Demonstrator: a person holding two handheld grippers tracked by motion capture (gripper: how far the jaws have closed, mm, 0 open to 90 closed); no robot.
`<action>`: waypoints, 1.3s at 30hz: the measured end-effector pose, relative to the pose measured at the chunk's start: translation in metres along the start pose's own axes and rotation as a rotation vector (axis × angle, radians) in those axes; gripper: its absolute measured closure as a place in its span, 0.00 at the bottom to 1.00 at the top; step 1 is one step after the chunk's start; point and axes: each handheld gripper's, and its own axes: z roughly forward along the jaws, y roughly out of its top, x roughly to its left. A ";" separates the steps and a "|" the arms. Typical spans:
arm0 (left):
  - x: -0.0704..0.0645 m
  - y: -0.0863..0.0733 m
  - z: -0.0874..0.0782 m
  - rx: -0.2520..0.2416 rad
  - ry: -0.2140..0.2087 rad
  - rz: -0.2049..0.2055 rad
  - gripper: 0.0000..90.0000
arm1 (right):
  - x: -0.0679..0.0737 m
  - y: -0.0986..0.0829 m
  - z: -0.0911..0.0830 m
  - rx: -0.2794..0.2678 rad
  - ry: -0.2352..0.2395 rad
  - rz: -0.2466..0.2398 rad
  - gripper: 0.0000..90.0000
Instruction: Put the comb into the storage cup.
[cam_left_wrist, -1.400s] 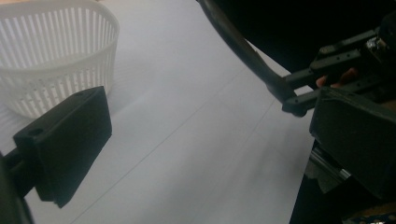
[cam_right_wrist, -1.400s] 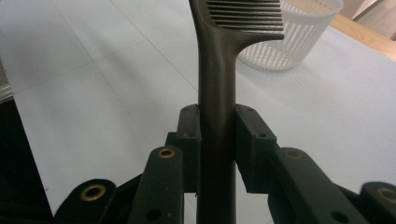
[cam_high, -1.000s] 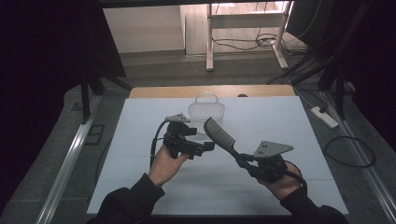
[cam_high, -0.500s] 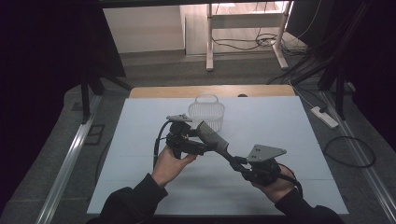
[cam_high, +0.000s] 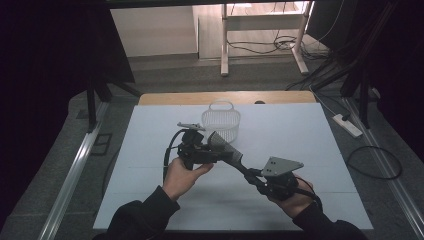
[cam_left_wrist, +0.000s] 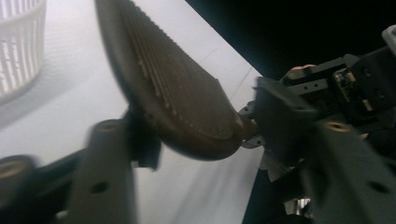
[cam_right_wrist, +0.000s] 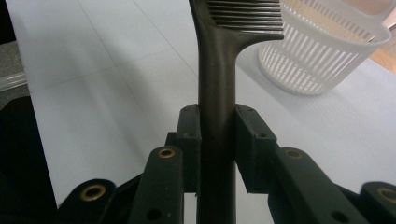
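Observation:
My right gripper (cam_high: 256, 178) is shut on the handle of a dark slotted spatula (cam_high: 223, 143), low at the table's front right. In the right gripper view both pads clamp the handle (cam_right_wrist: 215, 93), and the ribbed head points up toward a white plastic basket (cam_right_wrist: 322, 51). The left gripper (cam_high: 216, 155) is at the centre left, open, with the spatula head (cam_left_wrist: 177, 93) lying between its wide-apart jaws. One left pad (cam_left_wrist: 142, 140) looks close to or against the head's edge. The basket (cam_high: 220, 120) stands just behind the spatula.
The white table top (cam_high: 310, 135) has bare room to the right and left of the hands. A wooden strip (cam_high: 225, 97) runs along the far edge. A power strip (cam_high: 346, 125) and cables lie on the floor at the right.
The right gripper has carried the spatula left and lower, bringing its head in between the left gripper's jaws. The left gripper has stayed nearly in place.

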 end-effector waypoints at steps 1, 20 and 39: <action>0.000 0.000 0.000 0.000 -0.005 -0.002 0.57 | 0.000 0.000 0.000 -0.001 -0.001 -0.003 0.81; 0.002 0.000 -0.002 -0.005 -0.127 -0.073 0.91 | 0.002 -0.001 0.003 0.004 -0.025 -0.038 0.80; 0.000 0.002 -0.010 -0.036 -0.108 -0.044 0.93 | -0.002 -0.002 0.008 0.005 0.004 -0.007 0.46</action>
